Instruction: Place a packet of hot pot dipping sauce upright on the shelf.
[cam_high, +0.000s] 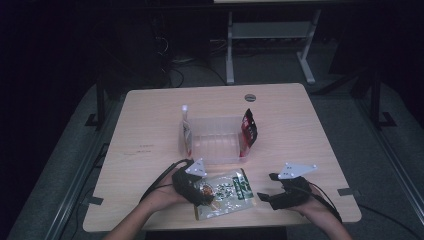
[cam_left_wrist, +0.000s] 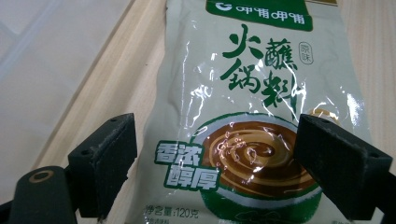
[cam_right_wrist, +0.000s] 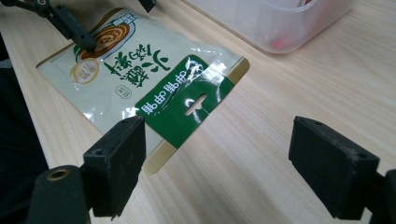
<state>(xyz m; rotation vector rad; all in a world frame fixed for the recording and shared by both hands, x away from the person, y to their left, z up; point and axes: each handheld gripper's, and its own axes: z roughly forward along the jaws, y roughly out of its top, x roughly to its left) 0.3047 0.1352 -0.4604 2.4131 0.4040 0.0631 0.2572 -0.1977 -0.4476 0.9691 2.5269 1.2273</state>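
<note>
Nearest the high camera, two forearms come in over the front edge of the pale wooden desk, each hand holding a black gripper. Between them lies a flat, glossy pale-green sauce pouch with a dark green header strip and a printed bowl of brown sauce (the header end points toward the right hand). Left gripper hangs over the pouch's bowl end; in its own view the jaws stand wide apart on either side of the pouch, pads not pressing it. Right gripper sits just beside the pouch's header end, jaws likewise wide and holding nothing. Behind the pouch stands a clear plastic tub, with a white sachet upright against its left wall and a red-and-black packet against its right.
</note>
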